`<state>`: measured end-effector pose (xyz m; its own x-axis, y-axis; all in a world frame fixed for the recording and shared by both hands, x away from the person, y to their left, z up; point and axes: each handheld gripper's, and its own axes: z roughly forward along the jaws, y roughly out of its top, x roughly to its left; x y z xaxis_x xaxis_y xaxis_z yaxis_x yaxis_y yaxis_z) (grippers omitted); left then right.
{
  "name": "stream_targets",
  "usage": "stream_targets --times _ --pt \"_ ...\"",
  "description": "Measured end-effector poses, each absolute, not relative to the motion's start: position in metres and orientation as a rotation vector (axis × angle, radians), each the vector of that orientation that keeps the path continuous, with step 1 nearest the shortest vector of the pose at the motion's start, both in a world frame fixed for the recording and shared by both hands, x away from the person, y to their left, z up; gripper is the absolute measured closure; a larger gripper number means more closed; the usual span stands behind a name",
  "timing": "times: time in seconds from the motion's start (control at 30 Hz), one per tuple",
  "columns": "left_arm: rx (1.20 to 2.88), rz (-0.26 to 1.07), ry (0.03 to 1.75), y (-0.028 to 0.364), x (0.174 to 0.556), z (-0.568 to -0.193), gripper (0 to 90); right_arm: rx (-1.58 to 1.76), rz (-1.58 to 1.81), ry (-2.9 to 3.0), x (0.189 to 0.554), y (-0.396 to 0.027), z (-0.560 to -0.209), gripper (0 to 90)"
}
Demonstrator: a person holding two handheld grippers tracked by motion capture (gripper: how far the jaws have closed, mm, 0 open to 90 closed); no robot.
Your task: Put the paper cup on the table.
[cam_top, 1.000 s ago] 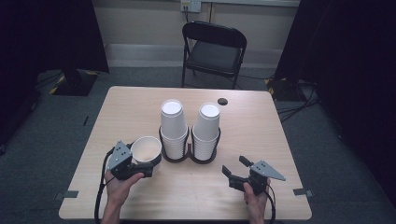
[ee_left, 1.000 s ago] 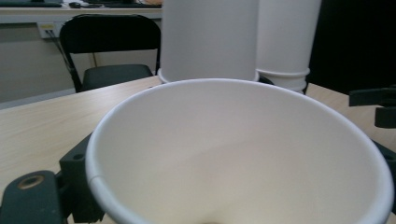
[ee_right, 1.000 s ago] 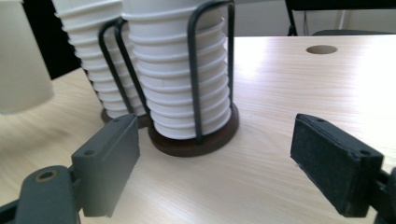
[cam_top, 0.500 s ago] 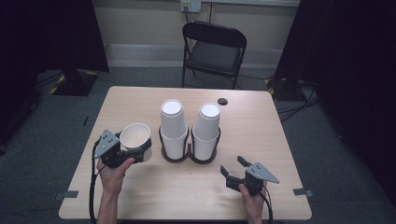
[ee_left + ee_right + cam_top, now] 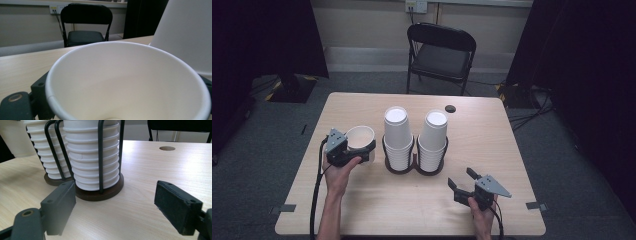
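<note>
Fingers of the left gripper (image 5: 362,150) clamp a single white paper cup (image 5: 360,138) by its wall, mouth up, jaws partway apart around it and just eased a touch wider with the cup between them; in the left gripper view the cup (image 5: 130,82) rim sits right between the black jaws, the left finger (image 5: 41,100) against its outside. Cup is over the left part of the table (image 5: 362,210), just beside the left stack of cups (image 5: 396,135) but apart from it; cannot tell if its base touches the tabletop. Right gripper (image 5: 460,181) near the front right edge, jaws spread wide, nothing between them; right gripper view shows its pads (image 5: 60,205) apart over bare wood, pointing at the right stack of cups (image 5: 93,157) in the black wire holder (image 5: 100,191). Both stacks stand upside down, side by side in the holder at table centre. Folding chair (image 5: 439,52) behind the table.
</note>
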<state>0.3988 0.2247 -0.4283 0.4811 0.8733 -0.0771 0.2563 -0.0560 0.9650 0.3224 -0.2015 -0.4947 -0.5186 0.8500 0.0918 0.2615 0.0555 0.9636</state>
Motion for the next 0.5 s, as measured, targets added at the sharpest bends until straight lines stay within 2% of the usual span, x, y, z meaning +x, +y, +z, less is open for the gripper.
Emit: stream_targets --times 0.5 --pt "1.588 0.684 1.010 0.224 0.425 -0.448 7.3 1.116 1.483 1.820 0.322 -0.201 -0.495 18.6"
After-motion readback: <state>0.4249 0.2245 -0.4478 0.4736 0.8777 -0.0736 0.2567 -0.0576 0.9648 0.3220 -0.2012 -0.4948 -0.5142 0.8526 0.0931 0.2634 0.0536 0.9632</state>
